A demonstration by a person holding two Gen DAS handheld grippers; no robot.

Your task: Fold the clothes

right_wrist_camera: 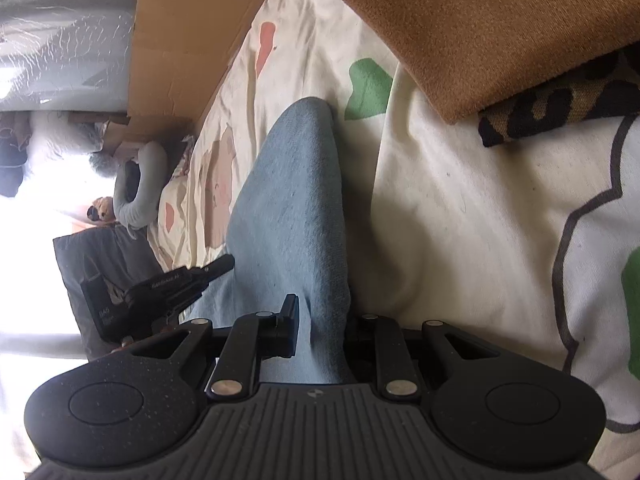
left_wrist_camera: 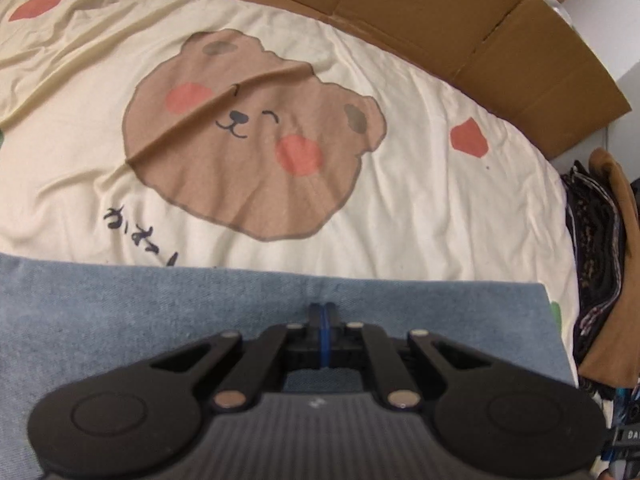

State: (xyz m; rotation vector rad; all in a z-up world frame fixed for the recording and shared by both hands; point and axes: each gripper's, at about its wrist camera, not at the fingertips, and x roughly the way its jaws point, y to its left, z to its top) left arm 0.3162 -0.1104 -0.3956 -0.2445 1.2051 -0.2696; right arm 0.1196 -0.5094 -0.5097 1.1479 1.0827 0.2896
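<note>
Your left gripper [left_wrist_camera: 323,312] has its jaws together, pinched on the blue denim garment [left_wrist_camera: 160,320]; in the left wrist view the cloth lies flat across the lower part of the pic w/ a straight far edge. Your right gripper [right_wrist_camera: 320,320] is clamped on a thick fold of the same denim, which runs between its fingers [right_wrist_camera: 290,320] and away up the middle of the right wrist view. The denim sits on a cream sheet [left_wrist_camera: 400,80] printed w/ a brown bear face [left_wrist_camera: 248,136], red patches and dark lettering. Cardboard [left_wrist_camera: 460,20] lies along the sheet's far side. At the right edge there's a stack of folded clothes [left_wrist_camera: 596,256], tan piece on top, leopard-pattern piece under it in the right wrist view.
</note>
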